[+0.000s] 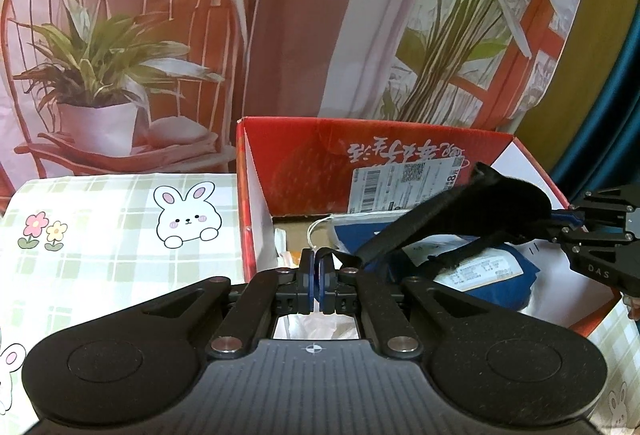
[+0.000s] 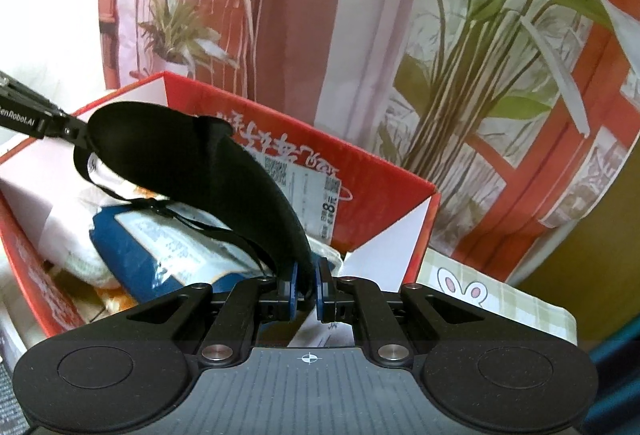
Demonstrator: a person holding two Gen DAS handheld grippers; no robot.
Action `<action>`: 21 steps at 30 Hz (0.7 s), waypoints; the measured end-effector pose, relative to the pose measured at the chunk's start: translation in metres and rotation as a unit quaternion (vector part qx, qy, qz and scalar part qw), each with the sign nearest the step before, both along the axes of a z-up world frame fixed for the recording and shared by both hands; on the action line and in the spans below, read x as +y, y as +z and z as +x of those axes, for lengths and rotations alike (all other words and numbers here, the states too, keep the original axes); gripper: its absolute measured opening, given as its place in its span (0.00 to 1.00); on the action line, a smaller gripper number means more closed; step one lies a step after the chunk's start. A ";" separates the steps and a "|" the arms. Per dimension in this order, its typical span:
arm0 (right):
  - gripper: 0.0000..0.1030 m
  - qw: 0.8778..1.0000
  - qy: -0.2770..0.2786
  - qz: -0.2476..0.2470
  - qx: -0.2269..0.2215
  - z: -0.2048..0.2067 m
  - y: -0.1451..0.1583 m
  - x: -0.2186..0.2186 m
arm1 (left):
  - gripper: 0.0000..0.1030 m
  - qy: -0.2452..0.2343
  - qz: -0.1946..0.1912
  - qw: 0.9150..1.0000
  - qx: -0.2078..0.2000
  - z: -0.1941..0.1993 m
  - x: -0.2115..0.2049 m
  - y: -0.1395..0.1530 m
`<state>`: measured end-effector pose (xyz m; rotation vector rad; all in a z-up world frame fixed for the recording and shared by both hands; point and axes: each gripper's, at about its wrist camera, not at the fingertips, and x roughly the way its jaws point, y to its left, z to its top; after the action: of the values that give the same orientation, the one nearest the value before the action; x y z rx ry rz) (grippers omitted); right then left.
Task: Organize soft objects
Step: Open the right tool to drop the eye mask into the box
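Observation:
A black sleep mask (image 1: 496, 201) (image 2: 188, 159) with thin straps hangs stretched between both grippers above an open red cardboard box (image 1: 320, 151) (image 2: 384, 191). My left gripper (image 1: 318, 277) is shut on one end of the mask; it also shows in the right wrist view (image 2: 78, 139). My right gripper (image 2: 307, 285) is shut on the other end; it also shows in the left wrist view (image 1: 576, 219). Inside the box lie a blue packet with a white label (image 1: 480, 271) (image 2: 168, 247) and pale soft items (image 2: 80, 255).
The box stands on a green plaid cloth with rabbit prints (image 1: 120, 227) (image 2: 492, 299). A printed backdrop of a chair and plants (image 1: 120, 55) hangs behind. A dark teal curtain (image 1: 624, 95) is at the right edge.

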<state>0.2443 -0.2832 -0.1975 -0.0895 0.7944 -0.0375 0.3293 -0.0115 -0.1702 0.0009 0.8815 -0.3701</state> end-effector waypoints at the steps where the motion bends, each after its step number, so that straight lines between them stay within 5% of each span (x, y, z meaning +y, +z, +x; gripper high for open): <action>1: 0.08 1.000 0.000 -0.002 0.003 -0.001 0.000 0.000 | 0.04 0.000 0.001 1.000 -0.002 -0.001 0.000 0.001; 5: 0.17 1.000 -0.003 -0.006 0.011 -0.003 -0.001 0.001 | 0.18 -0.003 0.009 1.000 -0.008 -0.005 -0.002 0.006; 8: 0.23 1.000 -0.005 -0.008 0.009 -0.007 0.002 0.003 | 0.37 -0.006 0.007 1.000 -0.017 -0.009 -0.003 0.012; 13: 0.54 1.000 -0.006 -0.002 -0.005 -0.015 0.011 0.009 | 0.57 -0.010 0.013 0.999 -0.033 -0.019 -0.008 0.023; 17: 0.61 1.000 -0.009 0.007 -0.017 -0.024 0.021 0.014 | 0.63 -0.015 0.015 0.999 -0.037 -0.029 -0.011 0.031; 21: 0.65 0.999 -0.021 0.030 -0.031 -0.036 0.029 0.017 | 0.80 -0.013 0.017 0.999 -0.043 -0.043 -0.013 0.040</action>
<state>0.2084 -0.2666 -0.1689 -0.0156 0.7339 -0.0552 0.2860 -0.0243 -0.1305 0.0585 0.8027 -0.3765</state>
